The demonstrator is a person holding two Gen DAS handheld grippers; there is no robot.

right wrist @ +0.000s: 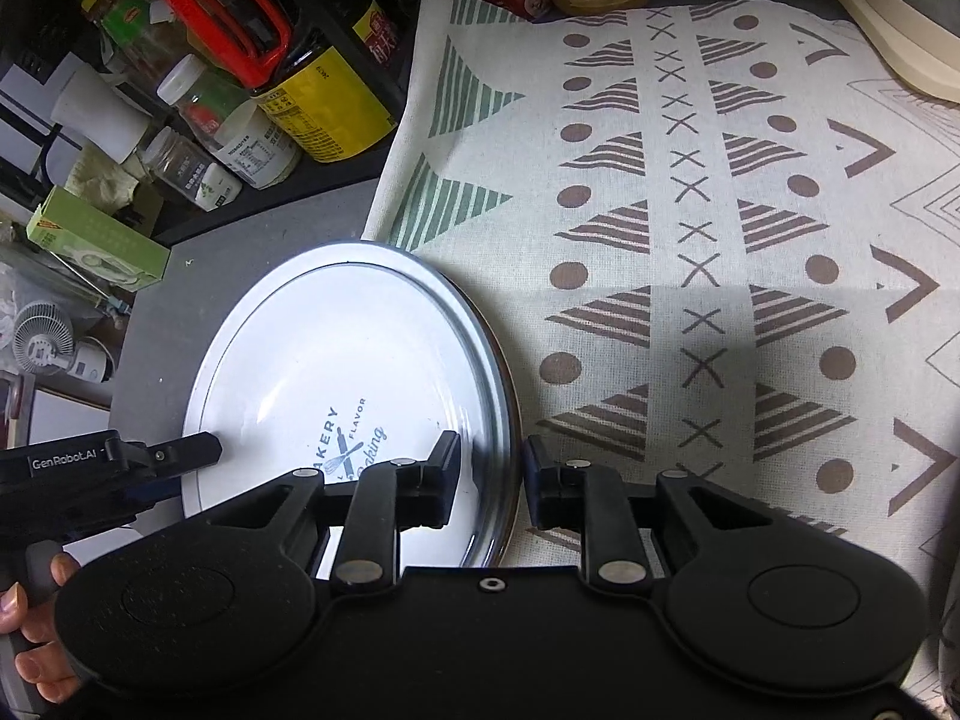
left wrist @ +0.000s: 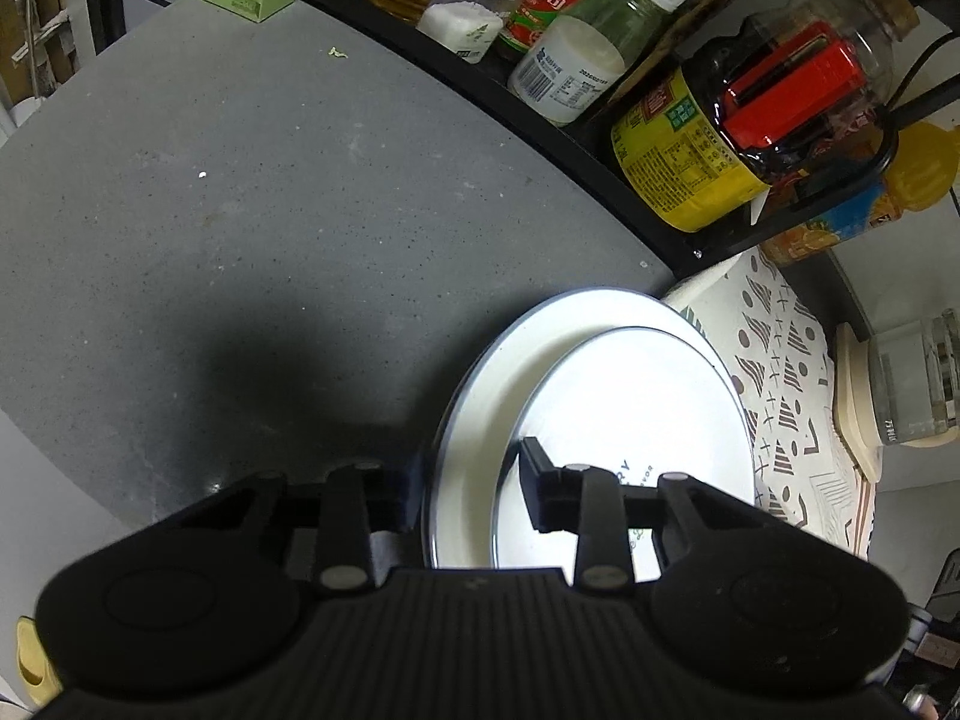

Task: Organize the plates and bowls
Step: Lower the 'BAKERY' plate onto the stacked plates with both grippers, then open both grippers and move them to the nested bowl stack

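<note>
Together, both grippers straddle opposite rims of white plates stacked at the grey counter's edge, half over a patterned cloth [right wrist: 690, 228]. Left gripper [left wrist: 468, 492] spans the left rim of the big plate [left wrist: 510, 372], fingers wide. Right gripper [right wrist: 492, 468] brackets the right rim of the printed plate [right wrist: 336, 372], fingers slightly apart.

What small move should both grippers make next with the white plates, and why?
Probably close both on the stack: the left gripper and right gripper each straddle opposite rims of the white plates, with jaws apparently open.
</note>
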